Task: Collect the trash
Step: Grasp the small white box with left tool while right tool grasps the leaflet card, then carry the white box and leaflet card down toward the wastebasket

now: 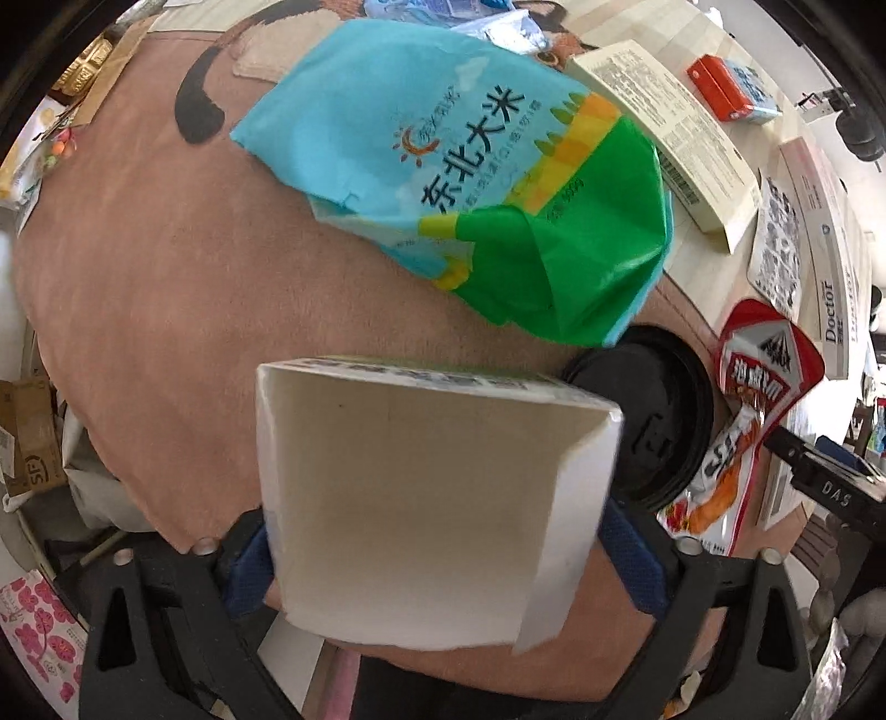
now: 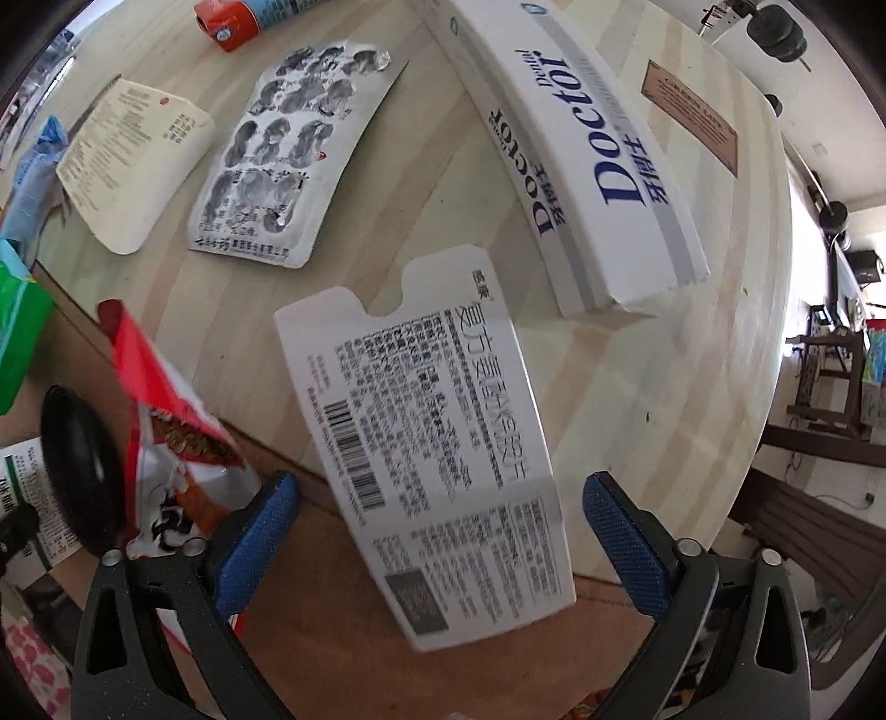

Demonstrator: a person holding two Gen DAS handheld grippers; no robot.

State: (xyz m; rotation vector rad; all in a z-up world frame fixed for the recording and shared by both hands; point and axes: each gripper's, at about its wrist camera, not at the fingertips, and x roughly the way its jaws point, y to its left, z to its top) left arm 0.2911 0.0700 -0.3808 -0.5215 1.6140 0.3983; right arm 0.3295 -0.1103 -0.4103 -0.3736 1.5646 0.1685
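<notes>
Left gripper [image 1: 437,559] points down at the brown mat [image 1: 155,310], jaws clamped on an open white carton [image 1: 421,476]: both blue pads [image 1: 249,576] press its side walls, open end faces the camera. Just beyond the carton, a crumpled blue-green rice bag [image 1: 465,183] lies on the mat. To the carton's right, touching or nearly so, a black plastic lid [image 1: 659,410]; further right a red snack wrapper [image 1: 758,387], with the tip of the other gripper just beside it.

Right gripper [image 2: 437,548] also points down, jaws wide apart. A flat white medicine box [image 2: 437,454] with barcode and print sits between the fingers [image 2: 626,548], clear gap on both sides, pads not touching it; can't tell whether it is resting or in the air. Below it, the edge where the mat meets the pale wooden bench [image 2: 664,399]. Ahead of the gripper: a long white "Doctor" toothpaste box [image 2: 587,160], an emptied foil blister sheet [image 2: 288,160], a cream printed card [image 2: 133,166], an orange-and-blue box [image 2: 238,16] far ahead. Left of the gripper: the same red wrapper and black lid.
</notes>
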